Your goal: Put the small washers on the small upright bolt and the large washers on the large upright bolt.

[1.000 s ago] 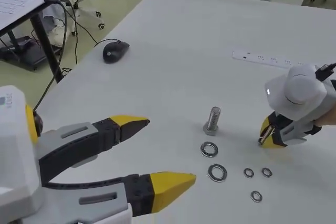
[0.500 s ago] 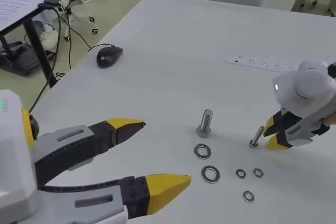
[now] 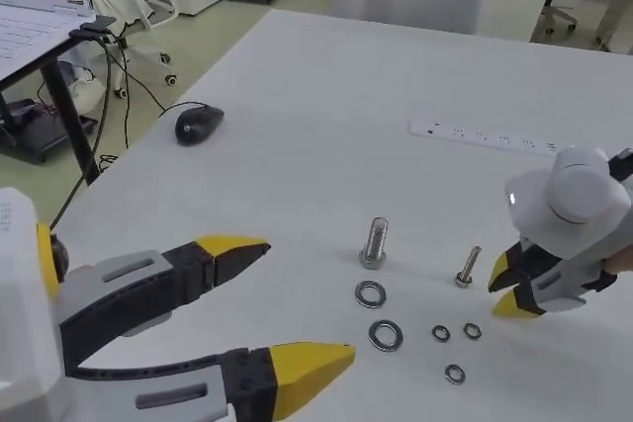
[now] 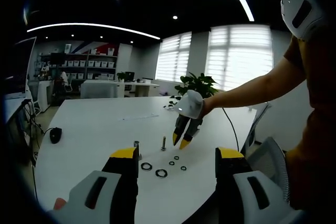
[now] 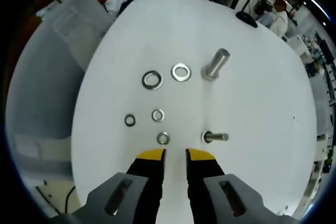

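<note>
The large bolt (image 3: 373, 242) (image 5: 215, 64) stands upright on the white table (image 3: 326, 116). To its right the small bolt (image 3: 467, 266) (image 5: 215, 137) stands upright too, free of any grip. Two large washers (image 3: 370, 294) (image 3: 386, 334) lie flat in front of the large bolt. Three small washers (image 3: 441, 332) (image 3: 473, 330) (image 3: 454, 374) lie in front of the small bolt. My right gripper (image 3: 501, 289) (image 5: 176, 155) hovers just right of the small bolt, jaws slightly apart and holding nothing. My left gripper (image 3: 295, 301) (image 4: 177, 155) is wide open at the near left, well short of the washers.
A black mouse (image 3: 198, 123) lies near the table's left edge. A white power strip (image 3: 485, 137) runs along the back right. A laptop (image 3: 40, 7) sits on a side desk at the far left, with office chairs beyond.
The right gripper, shut on the small bolt a second ago, has stood it upright, let go and backed off a little to the right. The left gripper stays open in place.
</note>
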`<state>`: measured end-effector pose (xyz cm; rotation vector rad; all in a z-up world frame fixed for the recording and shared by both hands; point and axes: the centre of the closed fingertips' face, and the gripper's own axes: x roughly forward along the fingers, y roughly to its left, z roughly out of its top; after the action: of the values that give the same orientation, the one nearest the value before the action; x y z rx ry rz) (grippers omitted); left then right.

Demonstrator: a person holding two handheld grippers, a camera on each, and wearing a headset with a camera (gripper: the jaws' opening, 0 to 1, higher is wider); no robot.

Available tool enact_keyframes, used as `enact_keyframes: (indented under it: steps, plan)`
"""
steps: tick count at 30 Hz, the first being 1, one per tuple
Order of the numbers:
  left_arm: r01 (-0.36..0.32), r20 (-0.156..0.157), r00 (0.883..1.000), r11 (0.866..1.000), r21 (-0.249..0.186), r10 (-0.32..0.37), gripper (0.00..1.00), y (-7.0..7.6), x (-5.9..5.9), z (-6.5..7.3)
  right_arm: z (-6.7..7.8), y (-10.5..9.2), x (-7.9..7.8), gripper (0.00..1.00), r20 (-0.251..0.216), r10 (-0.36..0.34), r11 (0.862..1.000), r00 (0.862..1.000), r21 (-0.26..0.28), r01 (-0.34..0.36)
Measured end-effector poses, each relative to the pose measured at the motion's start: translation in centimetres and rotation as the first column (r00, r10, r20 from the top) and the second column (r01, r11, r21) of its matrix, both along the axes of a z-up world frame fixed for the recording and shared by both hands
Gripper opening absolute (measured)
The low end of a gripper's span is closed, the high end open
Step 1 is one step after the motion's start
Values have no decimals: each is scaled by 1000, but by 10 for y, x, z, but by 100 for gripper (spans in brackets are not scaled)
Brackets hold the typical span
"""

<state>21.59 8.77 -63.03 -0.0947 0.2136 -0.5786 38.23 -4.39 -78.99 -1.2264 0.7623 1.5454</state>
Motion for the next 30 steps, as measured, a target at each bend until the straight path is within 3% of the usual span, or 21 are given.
enact_keyframes:
  steps: [12,30]
  plan:
    - [7,4,1000,1000,-1,-7,58,-4,-3,2,-11,0,-12,16,-25,11,1000,1000,-3,-11]
    - [4,-8,1000,1000,-2,-4,59,-2,2,-1,-30,6,-8,18,-48,-4,1000,999,-14,3]
